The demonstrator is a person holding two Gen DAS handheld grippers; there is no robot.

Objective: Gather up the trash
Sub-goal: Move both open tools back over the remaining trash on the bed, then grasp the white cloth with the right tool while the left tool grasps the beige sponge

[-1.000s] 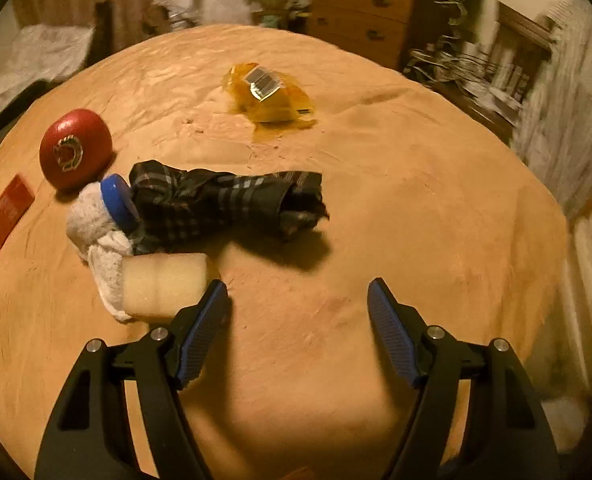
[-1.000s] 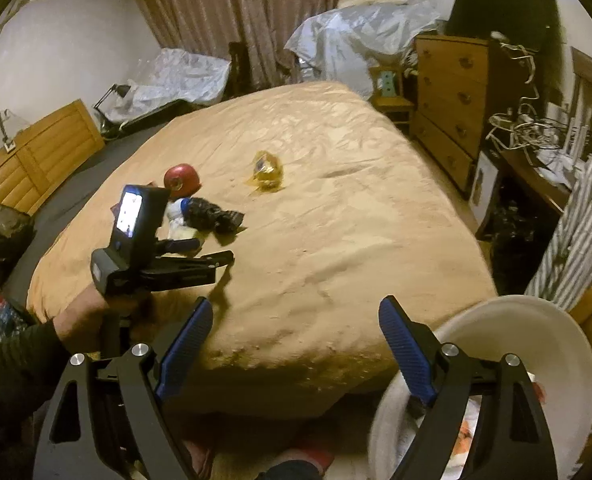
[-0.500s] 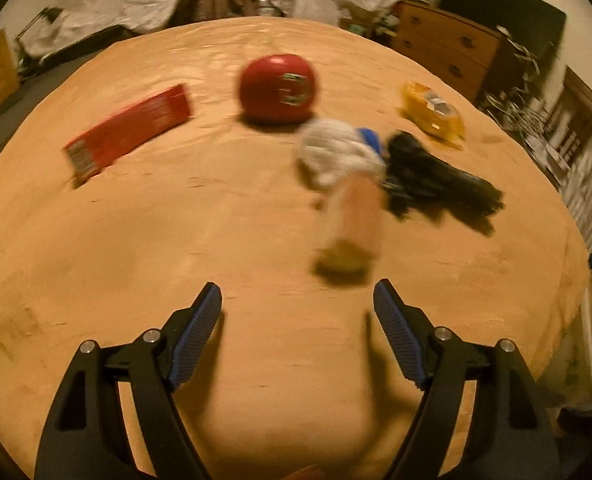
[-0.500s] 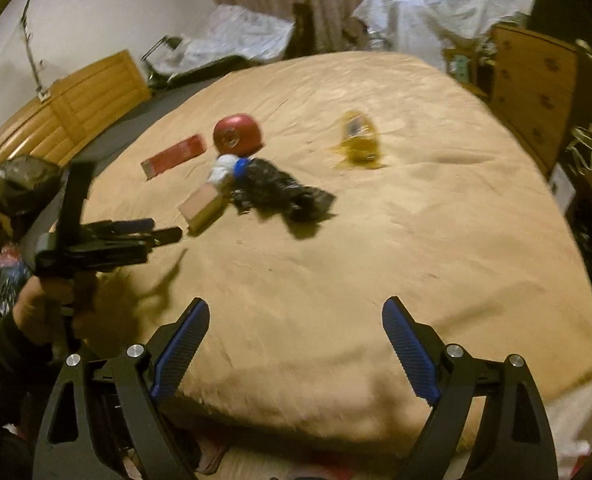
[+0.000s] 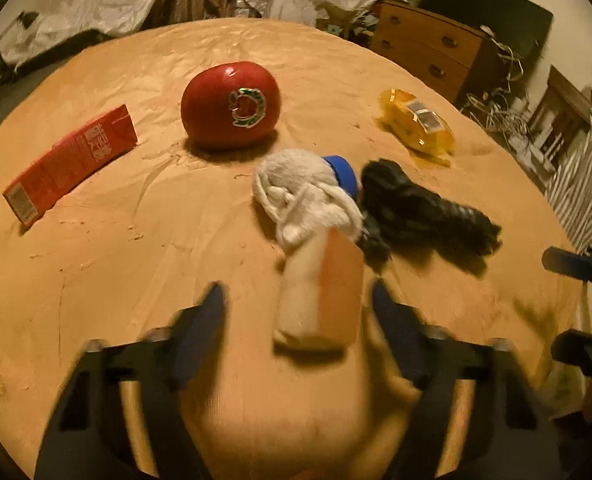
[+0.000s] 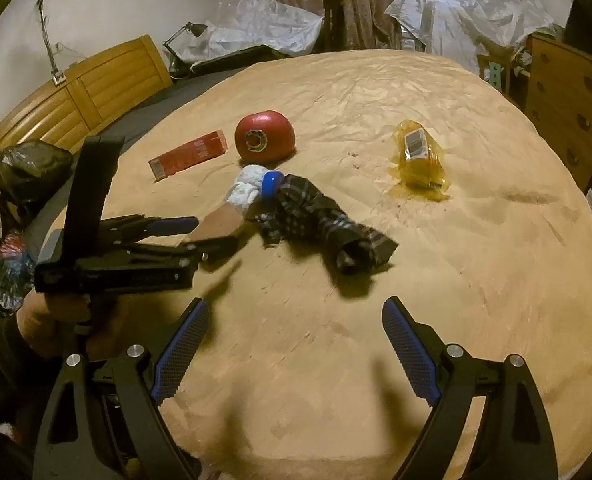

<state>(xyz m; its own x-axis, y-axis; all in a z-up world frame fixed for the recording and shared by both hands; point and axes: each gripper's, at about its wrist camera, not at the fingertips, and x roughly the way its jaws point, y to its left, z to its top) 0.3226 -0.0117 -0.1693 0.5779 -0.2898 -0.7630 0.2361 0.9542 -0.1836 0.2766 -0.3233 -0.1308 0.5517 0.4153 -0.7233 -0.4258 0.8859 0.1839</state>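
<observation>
On the tan bedspread [image 5: 136,260] lie a small tan and white carton [image 5: 320,292], a white rag [image 5: 300,188] with a blue cap [image 5: 342,170], a dark plaid cloth [image 5: 420,208], a red apple-shaped container [image 5: 230,106], a red box [image 5: 70,160] and a yellow wrapper [image 5: 416,124]. My left gripper [image 5: 298,328] is open, its fingers on either side of the carton's near end. My right gripper [image 6: 296,348] is open and empty over the bed's near part, short of the plaid cloth [image 6: 328,216]. The left gripper [image 6: 200,234] also shows in the right wrist view at the carton [image 6: 218,226].
A wooden dresser [image 5: 436,48] stands to the right of the bed. A wooden headboard [image 6: 80,92] is at the left. Plastic-covered piles [image 6: 468,12] sit behind the bed. A dark bag [image 6: 28,168] is at the left edge.
My left gripper has swung round and moved in on the carton, which now sits between its fingers. My right gripper has moved from the white bin to over the bed.
</observation>
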